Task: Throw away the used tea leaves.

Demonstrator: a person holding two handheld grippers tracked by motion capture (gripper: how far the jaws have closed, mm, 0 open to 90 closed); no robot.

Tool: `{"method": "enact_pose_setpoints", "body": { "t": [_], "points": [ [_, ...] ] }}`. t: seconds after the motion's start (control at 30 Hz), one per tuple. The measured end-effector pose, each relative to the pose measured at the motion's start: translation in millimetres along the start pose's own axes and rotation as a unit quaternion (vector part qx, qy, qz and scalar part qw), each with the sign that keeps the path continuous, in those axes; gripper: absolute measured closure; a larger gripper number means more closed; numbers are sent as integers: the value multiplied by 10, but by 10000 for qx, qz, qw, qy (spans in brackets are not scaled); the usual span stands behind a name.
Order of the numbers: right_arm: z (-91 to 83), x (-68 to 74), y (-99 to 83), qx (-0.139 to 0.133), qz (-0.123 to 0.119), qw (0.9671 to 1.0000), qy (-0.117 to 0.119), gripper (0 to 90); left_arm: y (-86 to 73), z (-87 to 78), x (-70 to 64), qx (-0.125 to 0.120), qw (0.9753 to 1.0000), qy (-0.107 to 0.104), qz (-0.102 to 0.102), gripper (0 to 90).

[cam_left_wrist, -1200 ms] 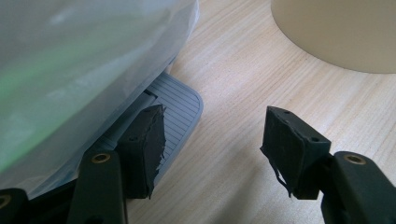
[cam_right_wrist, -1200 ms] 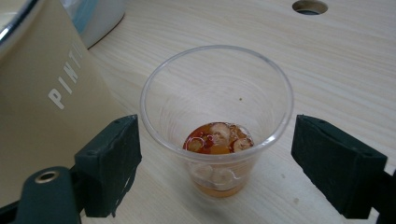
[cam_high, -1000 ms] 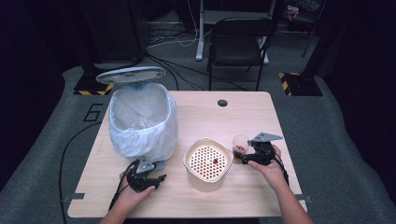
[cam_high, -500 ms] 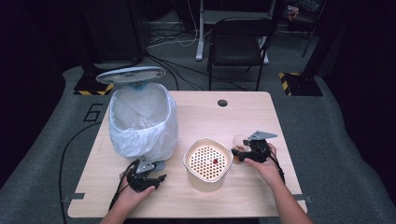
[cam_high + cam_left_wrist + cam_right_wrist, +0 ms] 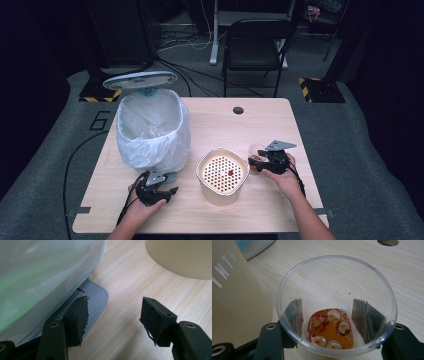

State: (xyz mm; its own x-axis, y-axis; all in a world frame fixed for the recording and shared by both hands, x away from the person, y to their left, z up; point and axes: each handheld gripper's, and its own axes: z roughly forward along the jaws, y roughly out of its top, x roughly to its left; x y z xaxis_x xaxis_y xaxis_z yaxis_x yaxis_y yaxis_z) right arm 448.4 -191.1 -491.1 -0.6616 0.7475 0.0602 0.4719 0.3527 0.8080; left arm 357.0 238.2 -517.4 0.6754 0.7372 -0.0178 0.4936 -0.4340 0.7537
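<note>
My right gripper (image 5: 332,322) clamps cup (image 5: 335,305) beside strainer pot (image 5: 223,174) — thin wall, liquid may slosh out; left gripper (image 5: 115,317) gapes empty.

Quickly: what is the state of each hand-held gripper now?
Left hand-held gripper: open, holding nothing, beside the bin pedal.
Right hand-held gripper: shut on the clear cup of amber liquid.
</note>
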Motion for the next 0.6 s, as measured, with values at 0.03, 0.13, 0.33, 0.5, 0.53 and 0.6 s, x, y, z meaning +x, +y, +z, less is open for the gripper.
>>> {"method": "enact_pose_setpoints", "body": {
  "t": [0.03,0.13,0.33,0.5,0.53,0.6],
  "points": [
    [0,-1,3,4,-16,10000,4,426,0,0,0,1,10000,1,1,389],
    [2,3,19,35,-56,10000,30,440,0,0,0,1,10000,0,3,389],
    [-35,-13,76,6,-112,9999,98,455,0,0,1,1,10000,-2,1,389],
    [-87,-37,161,1,-248,9997,87,461,0,0,-1,1,10000,3,1,389],
    [-103,-41,183,-16,-222,9997,103,462,0,0,-1,0,10000,2,0,389],
    [-126,-50,218,12,-229,9996,143,462,0,0,0,0,10000,-1,-1,389]
  ]
}}
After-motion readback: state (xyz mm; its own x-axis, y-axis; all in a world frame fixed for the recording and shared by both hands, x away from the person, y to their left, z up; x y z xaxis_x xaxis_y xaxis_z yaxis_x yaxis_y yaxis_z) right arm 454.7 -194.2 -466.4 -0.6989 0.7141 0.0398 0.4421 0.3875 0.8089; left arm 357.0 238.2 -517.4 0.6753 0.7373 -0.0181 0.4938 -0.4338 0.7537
